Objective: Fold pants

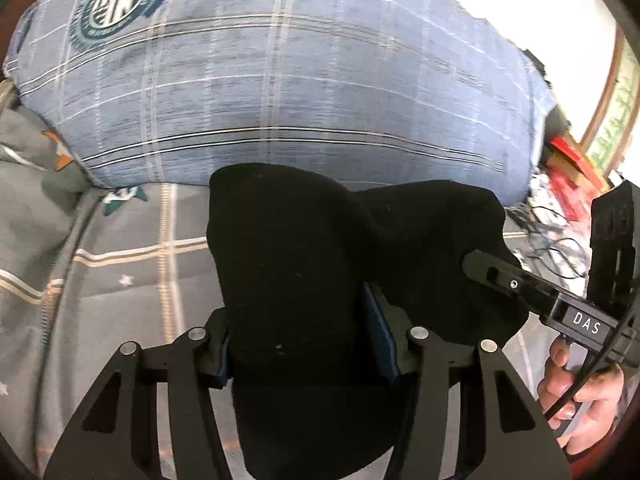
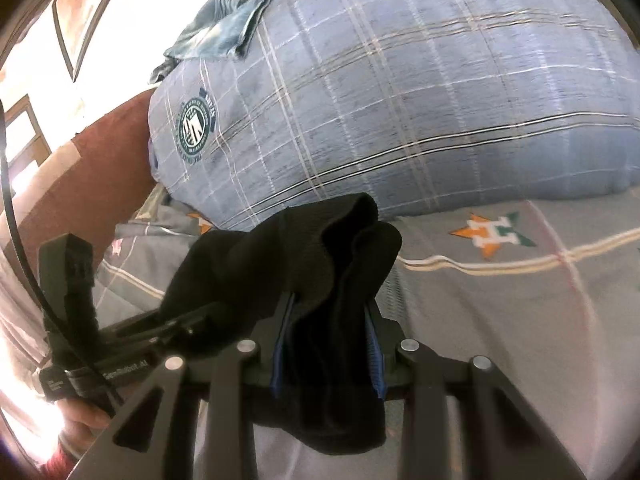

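Black pants (image 1: 304, 264) hang bunched between both grippers, held above the grey bed sheet (image 1: 132, 264). My left gripper (image 1: 308, 352) is shut on a thick fold of the black cloth, which drapes down over its jaws. My right gripper (image 2: 328, 344) is shut on another bunch of the same pants (image 2: 336, 248), its blue pads pressed against the cloth. In the left wrist view the right gripper (image 1: 496, 276) reaches into the cloth from the right. In the right wrist view the left gripper (image 2: 176, 324) enters the cloth from the left.
A big blue plaid pillow (image 1: 304, 76) with a round green crest lies just behind the pants. Folded jeans (image 2: 220, 32) rest on top of it. The sheet (image 2: 500, 320) has star logos. A red clutter pile (image 1: 568, 172) sits at the right; a brown headboard (image 2: 104, 168) at the left.
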